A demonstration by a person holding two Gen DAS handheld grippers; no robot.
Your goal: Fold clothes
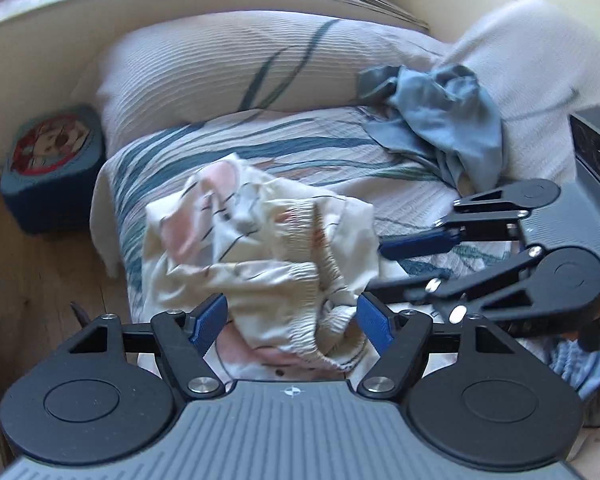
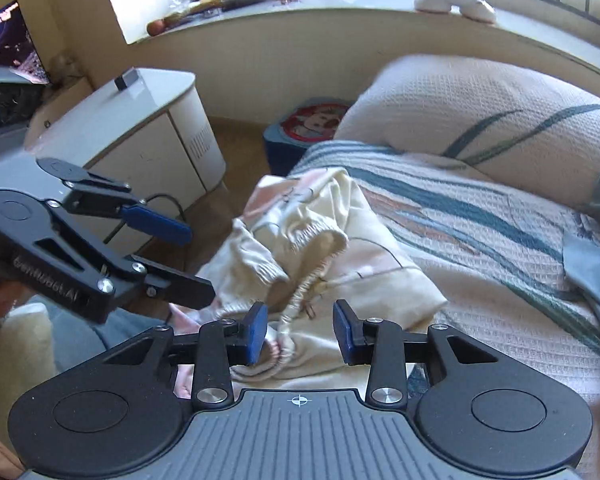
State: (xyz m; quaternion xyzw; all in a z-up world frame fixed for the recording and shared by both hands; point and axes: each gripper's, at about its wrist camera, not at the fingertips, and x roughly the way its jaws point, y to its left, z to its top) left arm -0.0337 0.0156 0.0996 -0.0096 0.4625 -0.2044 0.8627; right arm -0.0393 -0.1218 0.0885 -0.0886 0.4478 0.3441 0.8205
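A crumpled cream garment [image 1: 260, 248] with pink patches and ribbed cuffs lies on the striped bedspread [image 1: 300, 148]; it also shows in the right wrist view [image 2: 332, 248]. My left gripper [image 1: 294, 322] is open, its blue pads [image 1: 208, 318] on either side of the garment's near ribbed edge. My right gripper [image 2: 302, 334] is open above the garment's elastic hem. The right gripper also shows in the left wrist view [image 1: 396, 264], at the garment's right side. The left gripper shows in the right wrist view [image 2: 192, 260], at the garment's left side.
A crumpled blue garment [image 1: 440, 120] lies at the bed's far right, by two pillows [image 1: 240, 68]. A blue cushion with a cartoon print [image 1: 52, 164] sits on the wooden floor left of the bed. A white cabinet [image 2: 140, 136] stands farther left.
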